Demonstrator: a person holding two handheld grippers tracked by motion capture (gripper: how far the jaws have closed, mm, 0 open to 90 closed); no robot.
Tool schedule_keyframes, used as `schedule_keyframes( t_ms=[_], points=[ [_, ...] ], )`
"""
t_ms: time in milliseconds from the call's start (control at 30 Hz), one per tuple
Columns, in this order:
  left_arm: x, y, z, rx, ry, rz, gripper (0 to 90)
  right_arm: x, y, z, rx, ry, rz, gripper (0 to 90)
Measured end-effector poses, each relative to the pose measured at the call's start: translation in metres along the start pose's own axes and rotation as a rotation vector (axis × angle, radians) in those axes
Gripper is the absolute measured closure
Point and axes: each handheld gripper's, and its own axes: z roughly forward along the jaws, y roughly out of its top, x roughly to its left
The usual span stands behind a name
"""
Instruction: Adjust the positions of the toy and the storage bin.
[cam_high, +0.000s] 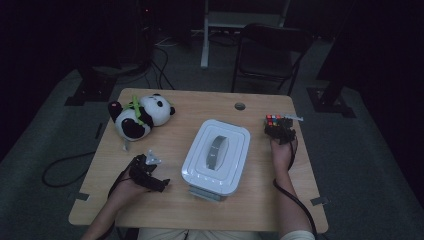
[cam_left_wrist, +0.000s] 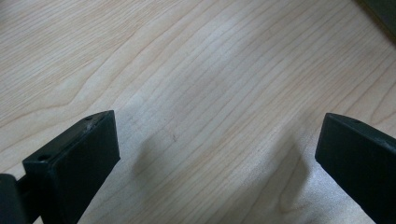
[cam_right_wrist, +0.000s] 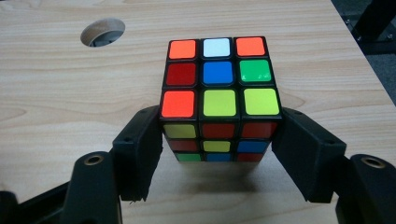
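High view, right claw (cam_high: 276, 126): out at the far right of the worktop (cam_high: 175, 200), the person's right hand (cam_high: 283, 152) behind it, its jaws on either side of the puzzle cube (cam_high: 272, 119)
High view, cube: small and colourful, sitting on the wood near the far right corner, well apart from the white lidded box (cam_high: 216, 155) in the middle
High view, left claw (cam_high: 161, 183): low on the near left of the worktop, gripped by the left hand (cam_high: 131, 186), pointing toward the white box, nothing between the jaws
High view, panda: a plush panda (cam_high: 140, 116) with a green strap lies at the far left, well apart from both claws
Left claw view, left claw (cam_left_wrist: 217, 154): jaws spread wide, bare pale wood between them and their shadows on it
Right claw view, cube (cam_right_wrist: 218, 98): standing flat on the worktop, orange, white, red, blue, green and yellow tiles on top, the round cable hole (cam_right_wrist: 102, 31) beyond it to the left
Right claw view, right claw (cam_right_wrist: 219, 154): jaws bracket the lower part of the cube, both pads right at its sides; whether they press on it I cannot tell
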Motion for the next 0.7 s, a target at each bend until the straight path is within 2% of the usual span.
schedule_keyframes(
  t_ms=[133, 300, 500, 700],
  points=[
    [0.001, -0.001, -0.002, -0.005, 0.004, -0.006, 0.4, -0.003, -0.004, -0.009, -0.005, 0.028, -0.012, 34.2],
    [0.004, -0.004, -0.005, -0.006, 0.008, -0.019, 0.4, -0.010, -0.014, -0.026, -0.024, 0.035, -0.051, 34.2],
    [0.007, -0.010, -0.008, -0.006, 0.004, -0.039, 0.5, -0.020, -0.034, -0.053, -0.040, 0.035, -0.097, 34.2],
    [0.011, -0.015, -0.010, -0.002, 0.011, -0.053, 0.4, -0.030, -0.058, -0.081, -0.052, 0.057, -0.136, 34.2]
  ],
)
